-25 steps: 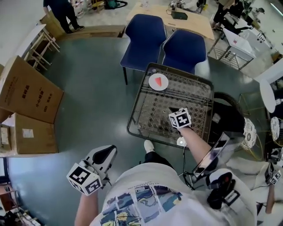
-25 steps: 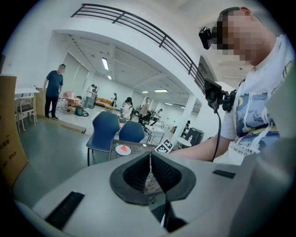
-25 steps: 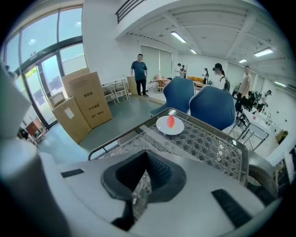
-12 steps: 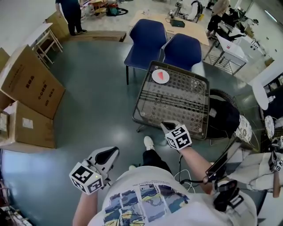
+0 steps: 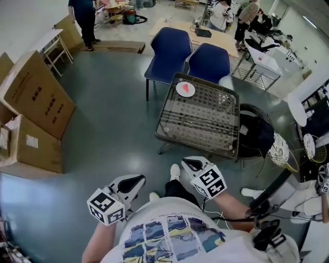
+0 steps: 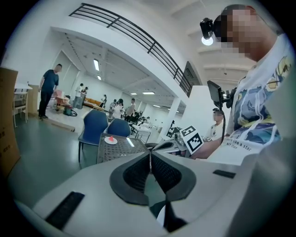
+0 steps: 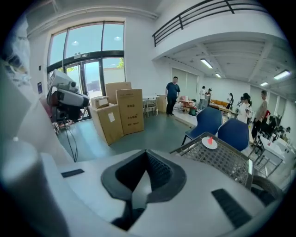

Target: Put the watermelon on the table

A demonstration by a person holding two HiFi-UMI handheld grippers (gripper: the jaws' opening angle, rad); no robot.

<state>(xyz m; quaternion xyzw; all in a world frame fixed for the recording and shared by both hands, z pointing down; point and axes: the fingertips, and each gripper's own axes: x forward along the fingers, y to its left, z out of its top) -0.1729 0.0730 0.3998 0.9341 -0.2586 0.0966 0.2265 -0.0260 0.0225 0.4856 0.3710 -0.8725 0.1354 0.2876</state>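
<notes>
A red watermelon slice [image 5: 186, 88] lies on a white plate [image 5: 185, 90] at the far end of a mesh-topped glass table [image 5: 160, 123]. In the left gripper view the slice [image 6: 110, 137] shows far off, and in the right gripper view the slice [image 7: 209, 140] sits on the same table [image 7: 222, 159]. My left gripper [image 5: 131, 183] is held low by my body, shut and empty. My right gripper [image 5: 193, 164] is also close to my body, short of the table's near edge, shut with nothing in it. In their own views the left gripper [image 6: 150, 155] and right gripper [image 7: 146, 152] each show pads pressed together.
Two blue chairs [image 5: 169, 45] [image 5: 208, 61] stand behind the table. Cardboard boxes [image 5: 33, 97] line the left side. A black bag [image 5: 254, 134] sits right of the table. A person [image 5: 82, 15] stands far off near a wooden desk [image 5: 216, 28].
My right gripper has pulled back from over the table's near part toward my body. My left gripper has shifted a little to the right. The slice and plate stay put.
</notes>
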